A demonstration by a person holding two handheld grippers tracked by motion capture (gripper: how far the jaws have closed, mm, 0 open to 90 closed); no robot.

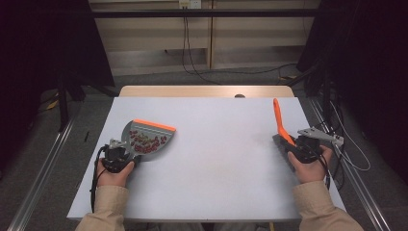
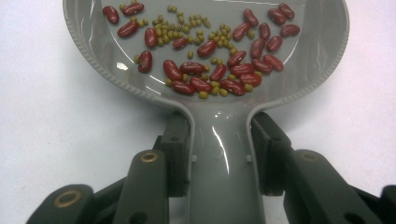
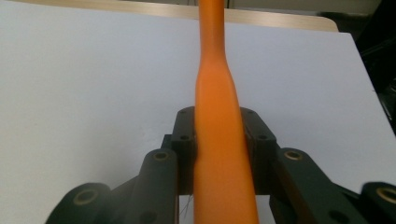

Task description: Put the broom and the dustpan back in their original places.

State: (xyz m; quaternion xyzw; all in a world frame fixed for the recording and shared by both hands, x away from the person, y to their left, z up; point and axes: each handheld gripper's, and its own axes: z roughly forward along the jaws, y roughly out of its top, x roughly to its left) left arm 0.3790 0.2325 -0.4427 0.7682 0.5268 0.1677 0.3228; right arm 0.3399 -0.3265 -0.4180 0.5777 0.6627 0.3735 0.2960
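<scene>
Left gripper [image 2: 219,154] clamps the smooth grey plastic dustpan [image 2: 93,51] of glossy red beans [image 2: 201,85]; right gripper [image 3: 219,140] clamps a tapered orange brush handle [image 3: 219,140].

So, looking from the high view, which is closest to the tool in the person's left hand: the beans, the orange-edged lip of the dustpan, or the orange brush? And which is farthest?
1. Beans: nearest, in the dustpan pan just ahead of the left tool.
2. Orange lip: at the dustpan's far front edge, beyond the beans.
3. Orange brush: farthest, across the table, held by the right tool.
</scene>
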